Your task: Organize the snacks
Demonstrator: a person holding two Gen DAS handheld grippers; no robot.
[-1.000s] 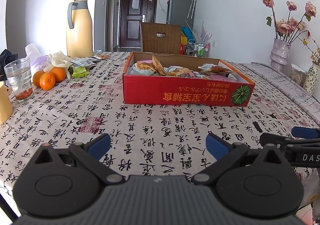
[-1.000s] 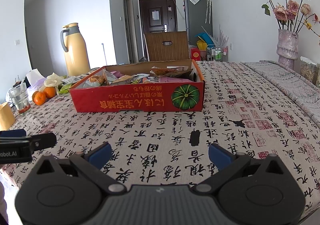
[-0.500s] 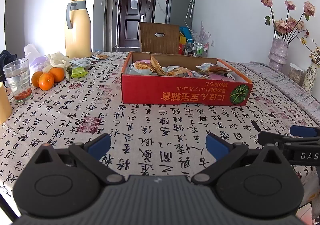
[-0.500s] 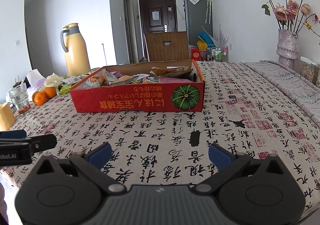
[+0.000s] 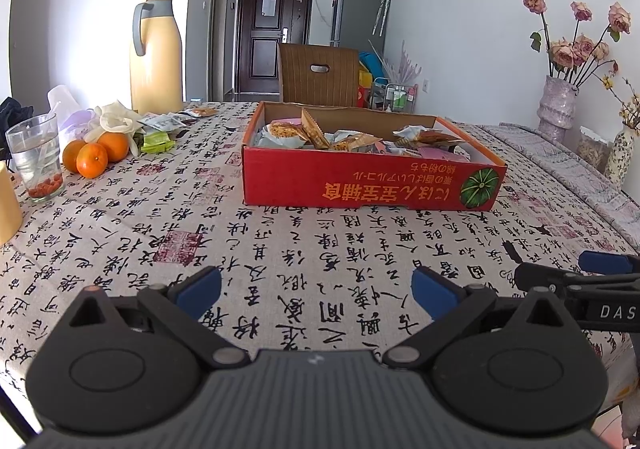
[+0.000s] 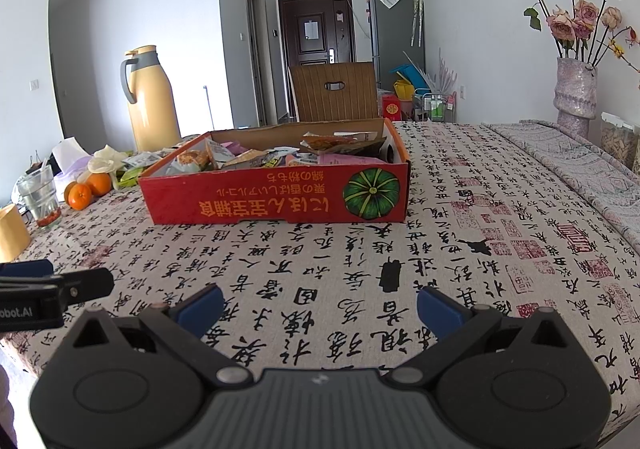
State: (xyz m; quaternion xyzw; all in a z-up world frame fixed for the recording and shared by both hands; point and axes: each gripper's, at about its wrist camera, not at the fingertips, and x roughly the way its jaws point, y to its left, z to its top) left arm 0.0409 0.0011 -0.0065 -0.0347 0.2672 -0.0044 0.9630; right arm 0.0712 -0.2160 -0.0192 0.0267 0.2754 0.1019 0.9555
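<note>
Both grippers hang spread wide and empty over the near cloth, the red box (image 5: 370, 185) of snacks (image 5: 352, 139) lying long-side-on ahead, slightly right of the left gripper (image 5: 316, 289) and up-left of the right gripper (image 6: 320, 305), neither clearly nearer

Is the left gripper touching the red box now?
Apart. In the left wrist view, the open left gripper sits well short of the red box, with a wide stretch of bare tablecloth between them.
</note>
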